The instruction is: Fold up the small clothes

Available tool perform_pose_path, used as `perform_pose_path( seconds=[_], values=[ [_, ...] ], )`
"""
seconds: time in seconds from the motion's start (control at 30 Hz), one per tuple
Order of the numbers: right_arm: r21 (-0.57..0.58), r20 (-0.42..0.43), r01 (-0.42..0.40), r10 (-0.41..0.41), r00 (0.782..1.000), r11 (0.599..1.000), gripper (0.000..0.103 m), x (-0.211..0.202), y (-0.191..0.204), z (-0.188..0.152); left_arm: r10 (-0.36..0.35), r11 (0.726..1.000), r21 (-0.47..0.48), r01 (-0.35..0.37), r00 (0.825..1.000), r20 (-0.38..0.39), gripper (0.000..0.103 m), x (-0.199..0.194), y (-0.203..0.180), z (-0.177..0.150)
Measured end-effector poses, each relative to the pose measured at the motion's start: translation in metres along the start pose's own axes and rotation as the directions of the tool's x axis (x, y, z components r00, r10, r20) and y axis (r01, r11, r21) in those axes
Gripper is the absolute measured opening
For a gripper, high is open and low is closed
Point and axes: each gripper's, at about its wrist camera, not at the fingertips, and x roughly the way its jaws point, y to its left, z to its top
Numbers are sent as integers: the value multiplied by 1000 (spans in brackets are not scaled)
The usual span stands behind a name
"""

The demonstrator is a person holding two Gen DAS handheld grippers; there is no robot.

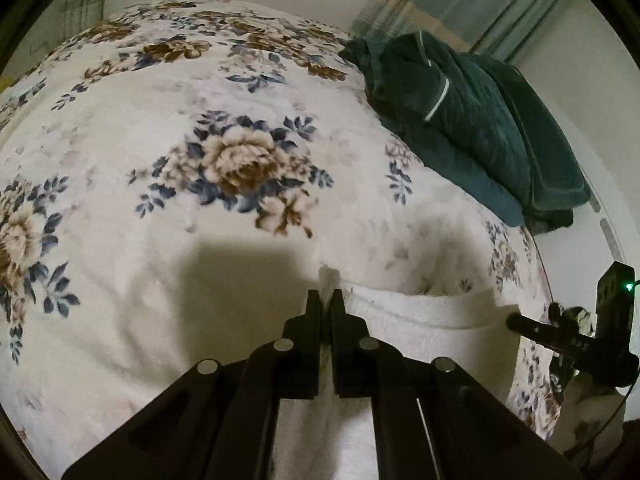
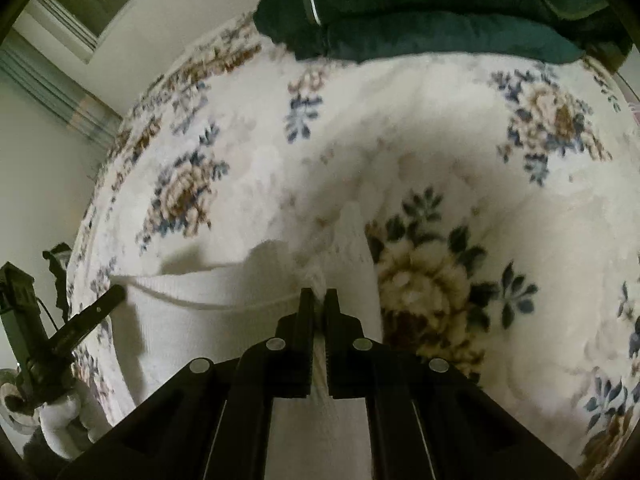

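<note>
A small white knitted garment (image 1: 420, 332) lies on a floral blanket, its top hem stretched between my two grippers. My left gripper (image 1: 325, 300) is shut on the garment's left corner, with a tuft of white cloth pinched between the black fingers. In the right wrist view the same white garment (image 2: 224, 320) hangs below a curved hem. My right gripper (image 2: 319, 298) is shut on its right corner. The right gripper's finger (image 1: 532, 330) shows at the right of the left wrist view. One finger (image 2: 94, 312) of the left gripper shows at the left of the right wrist view.
The cream blanket (image 1: 200, 184) with brown and blue flowers covers the bed. A dark green folded pile (image 1: 480, 128) lies at the bed's far right edge, also dark green pile (image 2: 440, 12) at the top of the right wrist view. Curtains (image 1: 460, 4) and a pale wall stand behind.
</note>
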Motion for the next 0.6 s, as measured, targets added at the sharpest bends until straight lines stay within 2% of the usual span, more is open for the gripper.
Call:
perform_pose_path(
  seconds=[0.1,0.13,0.27,0.37,0.4,0.47,0.53,0.6],
  values=[
    [2,10,3,-3,1000,1000,4,6,4,17,23,1000,1,-23,1000,-21,2,16,8,13],
    [-4,1,12,-12,1000,1000,4,12,5,22,28,1000,-7,-29,998,-52,2,29,15,17],
    [-16,-61,74,-75,995,997,4,54,-1,33,27,996,-76,-40,987,-158,2,73,44,14],
    [-25,-118,101,-103,988,995,4,84,-9,31,13,995,-89,-33,976,-218,3,94,56,2],
    [-13,-139,95,-96,986,995,4,91,-12,30,18,997,-72,-36,972,-234,3,98,55,-1],
    [42,-199,31,-22,980,999,6,102,-21,27,-20,997,-76,1,965,-260,6,98,55,-6],
    [116,-220,-27,52,974,993,11,98,-32,21,-102,986,-157,62,961,-257,7,87,63,-11],
    [205,-223,-91,137,965,975,37,83,-47,12,-185,955,-270,120,955,-230,16,69,78,-19]
  ],
)
